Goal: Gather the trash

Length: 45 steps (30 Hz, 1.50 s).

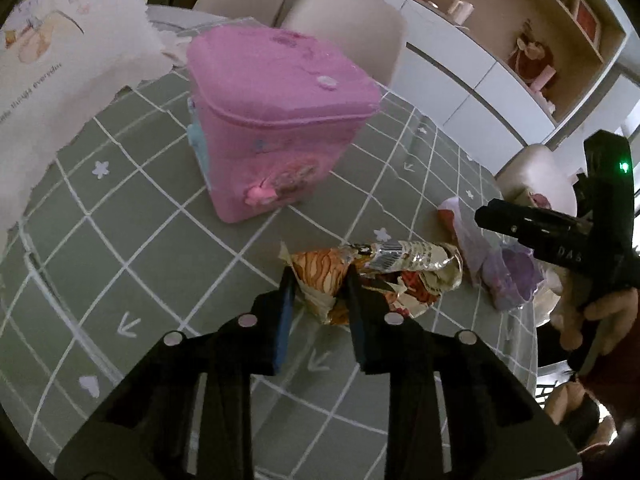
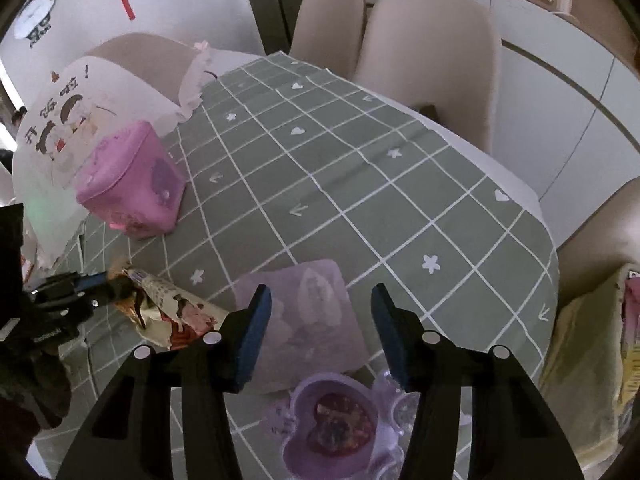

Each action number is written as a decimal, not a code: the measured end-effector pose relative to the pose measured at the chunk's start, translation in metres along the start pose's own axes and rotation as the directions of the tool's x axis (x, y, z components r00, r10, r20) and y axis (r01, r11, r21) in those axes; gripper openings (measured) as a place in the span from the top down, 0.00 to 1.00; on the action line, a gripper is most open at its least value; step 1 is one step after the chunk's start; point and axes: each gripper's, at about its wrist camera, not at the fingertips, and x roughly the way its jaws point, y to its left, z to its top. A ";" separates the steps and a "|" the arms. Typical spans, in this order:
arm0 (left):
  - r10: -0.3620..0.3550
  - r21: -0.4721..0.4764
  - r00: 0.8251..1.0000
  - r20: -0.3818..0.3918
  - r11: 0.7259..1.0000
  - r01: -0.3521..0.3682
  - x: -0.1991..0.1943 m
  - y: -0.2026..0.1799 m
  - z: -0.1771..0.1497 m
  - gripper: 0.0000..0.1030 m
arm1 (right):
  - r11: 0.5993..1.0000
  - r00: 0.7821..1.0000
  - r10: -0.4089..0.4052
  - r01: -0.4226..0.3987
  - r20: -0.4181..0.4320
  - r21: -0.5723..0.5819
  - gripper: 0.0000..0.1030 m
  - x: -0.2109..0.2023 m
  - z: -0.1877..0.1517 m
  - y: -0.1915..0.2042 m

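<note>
A crumpled orange and silver snack wrapper (image 1: pixel 400 268) lies on the green checked tablecloth (image 1: pixel 160 220). My left gripper (image 1: pixel 320 292) is shut on its orange end, with both blue pads against the foil. The right wrist view shows the same wrapper (image 2: pixel 176 312) with the left gripper (image 2: pixel 100 284) on it from the left. My right gripper (image 2: pixel 320 316) stands open above a pale purple plastic packet (image 2: pixel 304 300), nothing between its pads. A purple heart-shaped tray (image 2: pixel 332 428) lies just under it. A pink lidded bin (image 1: pixel 272 120) stands upright behind the wrapper, lid down.
A white cartoon-printed cushion (image 2: pixel 80 120) leans behind the pink bin (image 2: pixel 132 184). Beige chairs (image 2: pixel 432 52) ring the far side of the table. A hand (image 1: pixel 592 312) holds the right gripper (image 1: pixel 520 228) at the table's right edge. A yellow cloth (image 2: pixel 580 340) hangs at the right.
</note>
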 end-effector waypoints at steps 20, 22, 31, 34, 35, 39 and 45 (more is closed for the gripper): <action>0.034 -0.120 0.998 0.048 0.992 -0.028 -0.052 0.036 -0.013 0.78 | 1.000 1.000 0.012 -0.013 -0.017 -0.005 0.52 0.012 0.005 0.012; 0.017 -0.131 0.999 0.047 0.991 -0.011 -0.049 0.039 -0.015 0.77 | 0.999 1.000 0.017 -0.018 -0.020 -0.038 0.52 0.010 0.006 0.017; 0.043 -0.147 0.997 0.071 0.989 -0.032 -0.052 0.052 -0.011 0.77 | 0.995 0.991 -0.088 0.092 0.100 -0.033 0.66 0.018 -0.014 0.059; 0.054 -0.160 0.995 0.078 0.986 -0.041 -0.055 0.059 -0.012 0.77 | 0.986 0.986 -0.128 0.137 0.108 -0.089 0.66 0.028 -0.020 0.075; 0.057 -0.164 0.995 0.080 0.985 -0.043 -0.056 0.061 -0.012 0.77 | 0.981 0.984 -0.143 0.155 0.104 -0.113 0.66 0.032 -0.020 0.079; 0.068 -0.170 0.994 0.089 0.984 -0.052 -0.063 0.063 -0.012 0.77 | 0.969 0.972 -0.209 0.221 0.109 -0.112 0.92 0.033 -0.019 0.075; 0.097 -0.170 0.988 0.119 0.983 -0.076 -0.085 0.047 -0.010 0.77 | 0.983 0.970 -0.143 0.163 0.198 -0.089 0.97 -0.016 -0.009 0.059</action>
